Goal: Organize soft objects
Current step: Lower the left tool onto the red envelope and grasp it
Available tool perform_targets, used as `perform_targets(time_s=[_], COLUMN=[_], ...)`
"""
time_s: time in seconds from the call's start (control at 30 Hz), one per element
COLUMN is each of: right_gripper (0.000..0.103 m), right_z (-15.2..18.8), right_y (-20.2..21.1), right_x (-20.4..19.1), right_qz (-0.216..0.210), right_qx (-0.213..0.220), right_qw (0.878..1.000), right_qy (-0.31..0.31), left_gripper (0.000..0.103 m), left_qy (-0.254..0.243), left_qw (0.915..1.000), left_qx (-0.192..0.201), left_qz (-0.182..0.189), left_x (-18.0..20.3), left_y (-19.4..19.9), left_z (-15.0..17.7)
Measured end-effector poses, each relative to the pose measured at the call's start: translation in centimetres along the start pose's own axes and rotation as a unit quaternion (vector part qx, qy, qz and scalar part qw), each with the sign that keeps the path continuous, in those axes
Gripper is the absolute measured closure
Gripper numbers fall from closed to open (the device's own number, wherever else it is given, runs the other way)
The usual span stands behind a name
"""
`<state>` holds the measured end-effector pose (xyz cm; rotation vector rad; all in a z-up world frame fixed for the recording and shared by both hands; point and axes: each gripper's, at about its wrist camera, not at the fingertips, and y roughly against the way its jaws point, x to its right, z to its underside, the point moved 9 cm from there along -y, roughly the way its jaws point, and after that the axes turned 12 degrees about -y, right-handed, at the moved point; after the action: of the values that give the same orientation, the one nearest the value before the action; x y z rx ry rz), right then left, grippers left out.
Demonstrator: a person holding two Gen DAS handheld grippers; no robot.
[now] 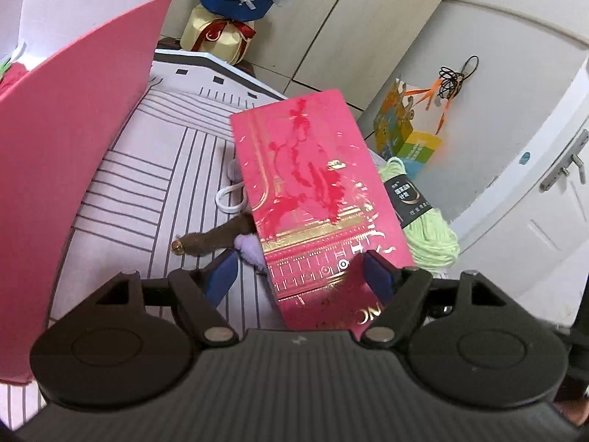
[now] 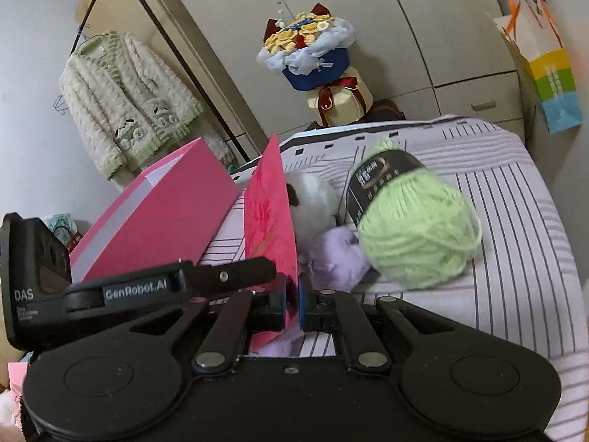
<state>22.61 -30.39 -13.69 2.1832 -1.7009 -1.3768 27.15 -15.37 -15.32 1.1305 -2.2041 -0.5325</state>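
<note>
Here, pink card [image 2: 270,217]: seen edge-on and upright, clamped at its lower edge between the fingers of the right gripper [image 2: 291,304]; judged thin, light and stiff.
Green yarn ball [image 2: 419,228]: lay on the striped bed [image 2: 515,221], ahead and right of those fingers; judged soft, light, best pinched across its middle.
Purple plush [image 2: 337,252]: just beyond the right fingertips, beside the yarn.
Left gripper [image 1: 300,274]: fingers held apart, the card's lower part between them, contact not discernible.
Pink box [image 1: 73,147]: stood left of the left fingers.
</note>
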Motion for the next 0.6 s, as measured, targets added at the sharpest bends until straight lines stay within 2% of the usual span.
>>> perform_targets(time_s=[0.17, 0.23, 0.33, 0.43, 0.6], right_gripper=[0.095, 0.095, 0.094, 0.094, 0.094], right_z=[0.9, 1.1, 1.9, 2.4, 3.6], right_y=[-0.1, -0.1, 0.2, 1.2, 2.4], right_x=[0.6, 0.7, 0.9, 0.8, -0.3], right_qz=[-0.009, -0.012, -0.018, -0.024, -0.022], right_qx=[0.007, 0.013, 0.019, 0.043, 0.034], right_qw=[1.0, 1.0, 0.999, 0.997, 0.998], right_qy=[-0.013, -0.018, -0.032, -0.053, -0.043], left_gripper=[0.029, 0.046, 0.046, 0.047, 0.047], left_qy=[0.017, 0.017, -0.001, -0.006, -0.035], left_qw=[0.9998, 0.9995, 0.9996, 0.9994, 0.9987], left_qx=[-0.001, 0.003, 0.007, 0.011, 0.0], left_qz=[0.006, 0.025, 0.027, 0.034, 0.037], left_x=[0.0, 0.4, 0.9, 1.3, 1.8], left_y=[-0.3, -0.1, 0.4, 1.2, 2.7], left_z=[0.5, 0.7, 0.9, 1.1, 1.7])
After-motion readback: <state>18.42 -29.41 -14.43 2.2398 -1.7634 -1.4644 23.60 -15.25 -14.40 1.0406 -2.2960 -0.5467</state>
